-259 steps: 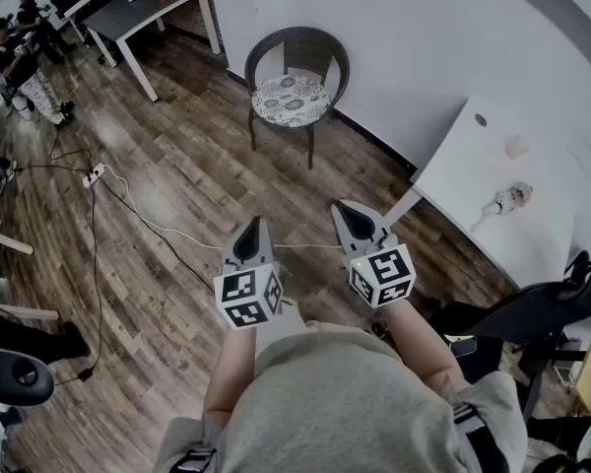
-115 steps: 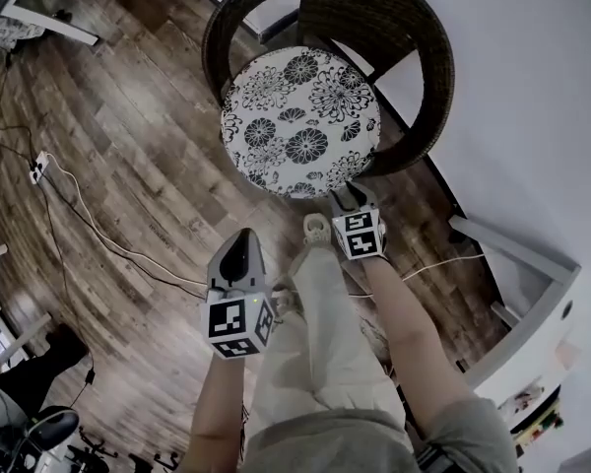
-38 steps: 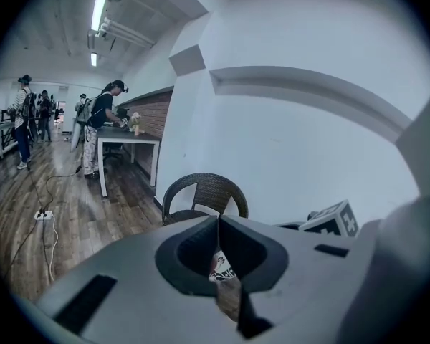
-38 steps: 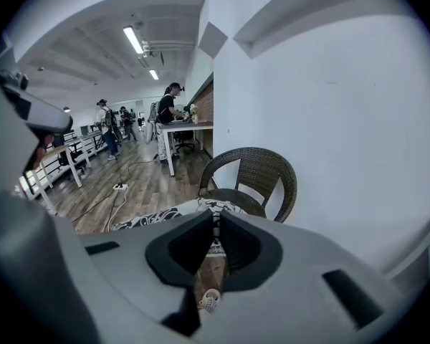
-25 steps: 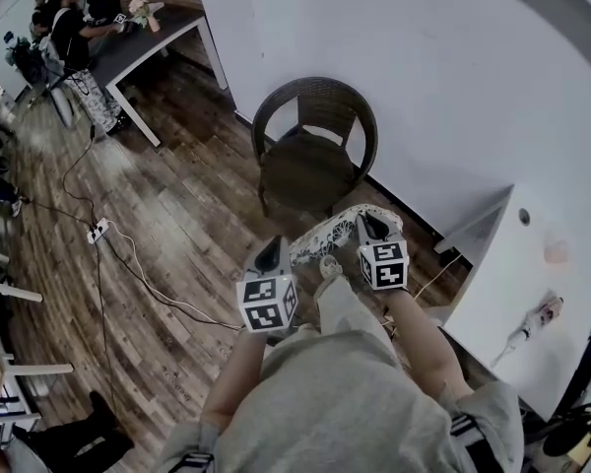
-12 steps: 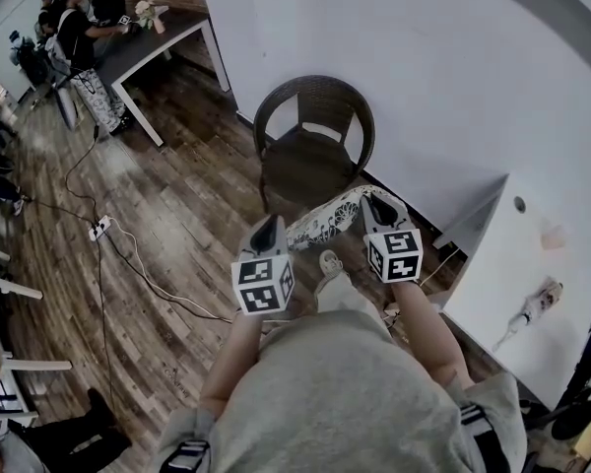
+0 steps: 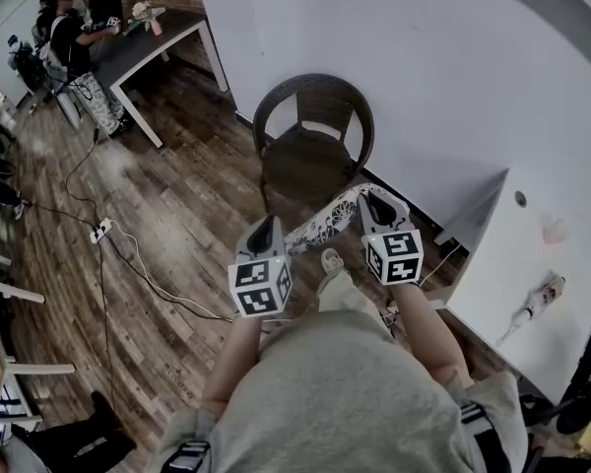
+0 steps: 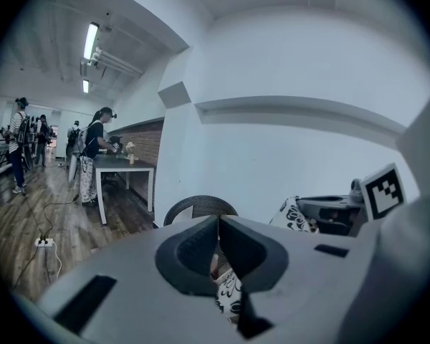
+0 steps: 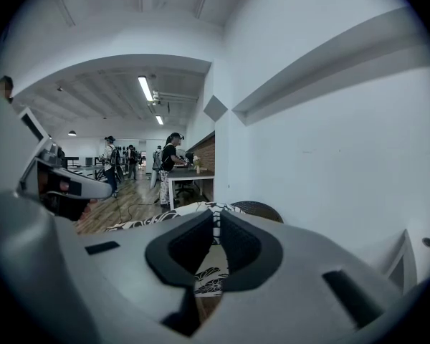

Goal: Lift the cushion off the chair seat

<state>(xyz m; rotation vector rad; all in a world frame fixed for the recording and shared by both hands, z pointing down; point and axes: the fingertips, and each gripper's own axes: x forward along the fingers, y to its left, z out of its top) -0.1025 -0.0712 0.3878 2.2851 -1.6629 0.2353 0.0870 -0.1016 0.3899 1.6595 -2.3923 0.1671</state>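
Cushion (image 7: 323, 225) has come up off the chair (image 7: 313, 89) since a few seconds back and both grippers are a bit higher than a second ago. It now hangs between them in front of the bare dark seat (image 7: 308, 166). Left gripper (image 7: 266, 231) and right gripper (image 7: 373, 202) each have narrow jaws pinched on a cushion edge. Wood plank floor (image 7: 177, 195), white wall (image 7: 433, 67), dark table (image 7: 148, 42) with people (image 7: 74, 37) far left, white table (image 7: 507, 274) right, power strip (image 7: 97, 230) and cable on the floor.
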